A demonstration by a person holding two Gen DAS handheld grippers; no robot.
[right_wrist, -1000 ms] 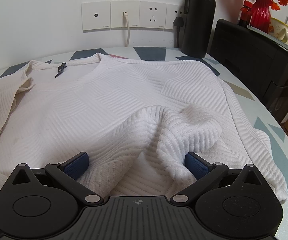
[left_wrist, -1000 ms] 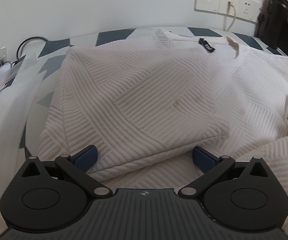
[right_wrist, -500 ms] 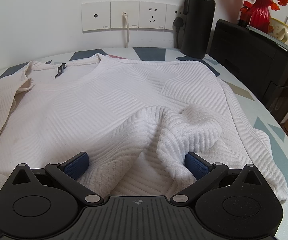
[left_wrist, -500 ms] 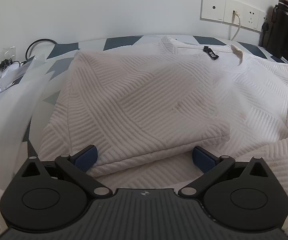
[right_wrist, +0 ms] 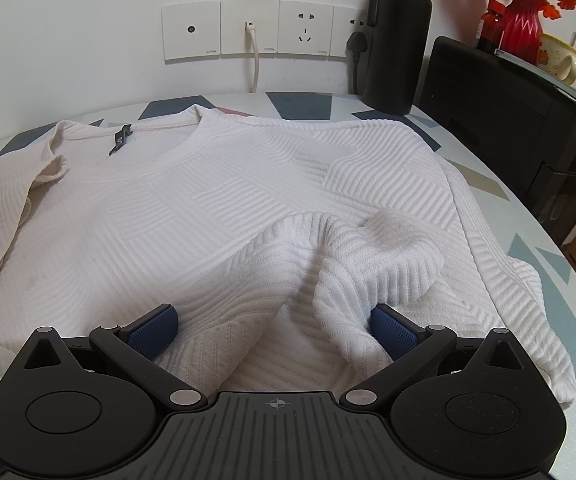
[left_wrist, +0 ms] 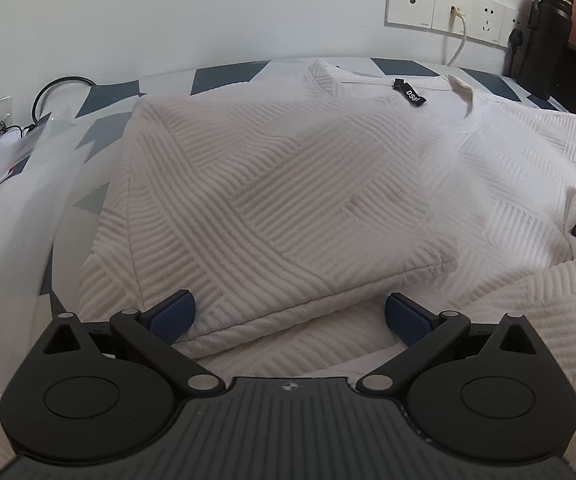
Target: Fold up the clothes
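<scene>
Left gripper (left_wrist: pixel 290 316) backed off sweater (left_wrist: pixel 288 200) | both jaws wide | right view only: bunched sleeve (right_wrist: pixel 368 248)

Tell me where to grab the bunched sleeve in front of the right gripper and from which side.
Grip the sleeve at its raised ribbed fold, coming straight forward and low with the right gripper. The ridge stands clear of the sweater body, so open fingers could likely straddle it.

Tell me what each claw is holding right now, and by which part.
Nothing is held. The left claw and the right claw both stand open over the white sweater, with cloth lying between their pads but not pinched.
</scene>
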